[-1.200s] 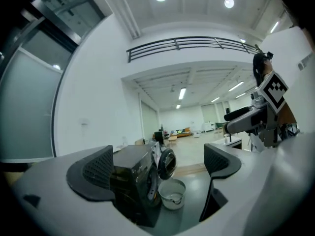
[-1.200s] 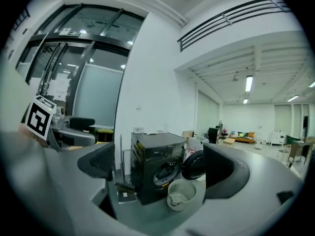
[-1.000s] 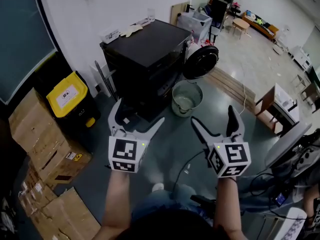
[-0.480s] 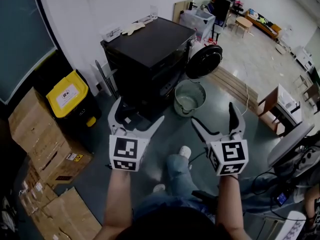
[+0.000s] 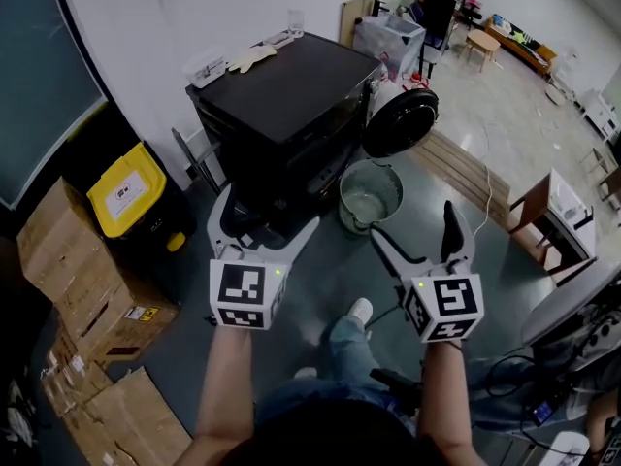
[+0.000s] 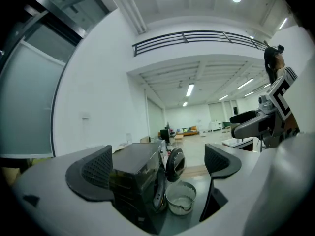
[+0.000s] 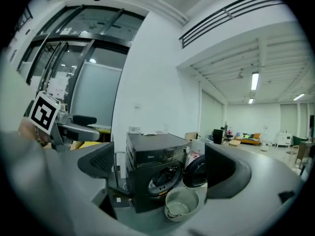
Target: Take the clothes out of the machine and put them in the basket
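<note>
A black front-loading washing machine (image 5: 281, 105) stands against the white wall, its round door (image 5: 400, 122) swung open to the right. Clothes show dimly inside the drum (image 7: 162, 179). A pale green round basket (image 5: 370, 194) sits on the floor in front of the machine and looks empty. My left gripper (image 5: 267, 223) is open, held in the air short of the machine's front. My right gripper (image 5: 417, 231) is open too, just right of the basket. Neither holds anything. The machine (image 6: 140, 173) and basket (image 6: 180, 197) lie between the left jaws.
A yellow-lidded black bin (image 5: 131, 197) and stacked cardboard boxes (image 5: 87, 289) stand at the left. A cable (image 5: 374, 309) runs across the floor by my feet. Wooden boards (image 5: 466, 168) lie right of the door, and a small table (image 5: 548, 212) stands farther right.
The view has moved a little closer to the machine as the person steps forward; a foot came into sight. Both grippers stay open in the same pose.
</note>
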`<state>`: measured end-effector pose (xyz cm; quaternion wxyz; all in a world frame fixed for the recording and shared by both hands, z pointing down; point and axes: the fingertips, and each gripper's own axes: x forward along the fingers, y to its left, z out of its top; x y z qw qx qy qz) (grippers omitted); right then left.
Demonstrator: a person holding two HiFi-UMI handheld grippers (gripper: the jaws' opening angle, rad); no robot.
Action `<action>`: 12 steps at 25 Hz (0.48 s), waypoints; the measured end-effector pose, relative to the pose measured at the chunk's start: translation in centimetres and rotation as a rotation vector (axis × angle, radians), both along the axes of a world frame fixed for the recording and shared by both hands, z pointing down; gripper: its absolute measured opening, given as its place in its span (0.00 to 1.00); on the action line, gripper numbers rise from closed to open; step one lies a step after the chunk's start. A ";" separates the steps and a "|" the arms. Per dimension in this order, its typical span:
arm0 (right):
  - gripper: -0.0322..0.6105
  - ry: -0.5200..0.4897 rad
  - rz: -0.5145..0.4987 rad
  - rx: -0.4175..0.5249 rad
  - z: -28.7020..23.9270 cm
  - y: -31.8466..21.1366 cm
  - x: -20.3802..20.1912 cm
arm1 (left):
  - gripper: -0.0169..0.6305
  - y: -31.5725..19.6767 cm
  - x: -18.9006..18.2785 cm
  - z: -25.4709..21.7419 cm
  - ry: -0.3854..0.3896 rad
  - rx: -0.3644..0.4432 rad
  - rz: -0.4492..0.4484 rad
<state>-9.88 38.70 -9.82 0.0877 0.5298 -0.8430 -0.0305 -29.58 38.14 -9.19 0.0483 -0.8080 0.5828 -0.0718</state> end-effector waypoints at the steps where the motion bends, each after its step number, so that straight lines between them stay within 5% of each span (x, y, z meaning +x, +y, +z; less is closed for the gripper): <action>1: 0.91 -0.014 0.009 -0.003 0.0 -1.2 0.8 | 0.89 -1.1 0.6 0.0 -0.010 -0.002 0.003; 8: 0.91 -0.044 0.037 -0.032 0.9 -10.4 6.6 | 0.89 -9.6 4.9 -0.6 -0.100 -0.005 -0.004; 12: 0.91 -0.046 0.026 -0.047 0.6 -16.3 9.9 | 0.89 -15.3 7.5 -1.6 -0.080 -0.012 -0.031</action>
